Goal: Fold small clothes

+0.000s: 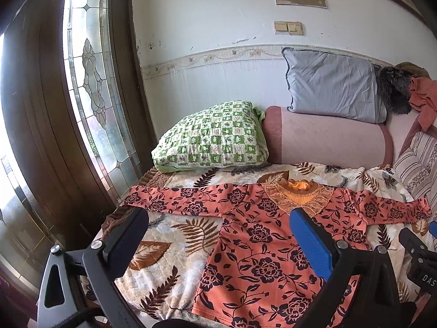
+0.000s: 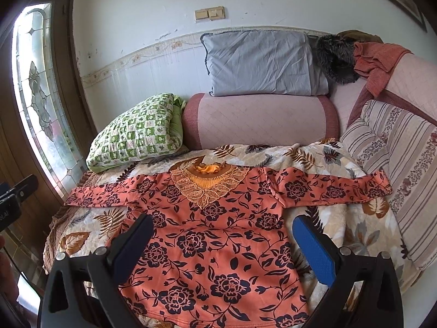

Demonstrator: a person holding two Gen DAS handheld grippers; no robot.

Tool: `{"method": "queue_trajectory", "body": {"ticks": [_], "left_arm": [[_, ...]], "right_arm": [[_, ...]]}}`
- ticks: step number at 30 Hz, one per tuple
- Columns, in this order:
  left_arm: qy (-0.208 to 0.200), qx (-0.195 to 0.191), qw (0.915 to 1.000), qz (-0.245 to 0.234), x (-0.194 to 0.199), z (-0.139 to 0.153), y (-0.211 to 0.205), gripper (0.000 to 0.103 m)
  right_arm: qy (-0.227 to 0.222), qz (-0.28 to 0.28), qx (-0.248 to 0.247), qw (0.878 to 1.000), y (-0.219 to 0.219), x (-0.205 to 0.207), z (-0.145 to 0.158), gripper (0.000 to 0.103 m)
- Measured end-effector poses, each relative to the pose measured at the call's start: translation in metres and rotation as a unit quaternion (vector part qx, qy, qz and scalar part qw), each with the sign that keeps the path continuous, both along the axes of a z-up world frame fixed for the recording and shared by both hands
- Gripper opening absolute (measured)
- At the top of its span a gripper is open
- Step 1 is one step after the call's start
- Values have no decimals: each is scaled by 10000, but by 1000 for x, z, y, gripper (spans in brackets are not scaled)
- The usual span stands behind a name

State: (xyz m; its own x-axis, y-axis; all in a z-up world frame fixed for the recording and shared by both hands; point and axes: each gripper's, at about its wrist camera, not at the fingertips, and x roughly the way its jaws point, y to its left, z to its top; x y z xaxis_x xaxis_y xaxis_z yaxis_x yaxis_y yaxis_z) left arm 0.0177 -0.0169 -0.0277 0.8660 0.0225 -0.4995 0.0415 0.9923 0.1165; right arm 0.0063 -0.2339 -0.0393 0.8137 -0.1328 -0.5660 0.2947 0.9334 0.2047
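Note:
An orange long-sleeved top with dark flowers (image 1: 259,235) lies flat, front up, on a leaf-patterned bedspread (image 1: 164,248), both sleeves spread out sideways and a lace collar at the far end. It also shows in the right wrist view (image 2: 218,240). My left gripper (image 1: 218,218) is open and empty, above the top's left side near the hem. My right gripper (image 2: 222,224) is open and empty, above the top's body. The right gripper's edge shows in the left wrist view (image 1: 418,248).
A green checked pillow (image 2: 136,134), a pink bolster (image 2: 259,117) and a grey pillow (image 2: 259,63) lie at the back against the wall. A striped cushion (image 2: 396,150) stands at the right. A glazed wooden door (image 1: 90,82) is at the left, past the bed's edge.

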Motion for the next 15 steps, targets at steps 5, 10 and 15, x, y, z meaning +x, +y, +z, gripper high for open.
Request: {"method": "queue_trajectory", "body": {"ticks": [5, 10, 15], "left_arm": [[4, 17, 10000, -11, 0, -1, 0, 103], [40, 35, 10000, -25, 4, -1, -3, 103], [37, 35, 10000, -40, 5, -1, -3, 103]], "right_arm": [[37, 30, -5, 10000, 0, 3, -2, 103], [57, 22, -15, 10000, 0, 4, -3, 103], [81, 8, -31, 10000, -1, 5, -3, 103]]}}
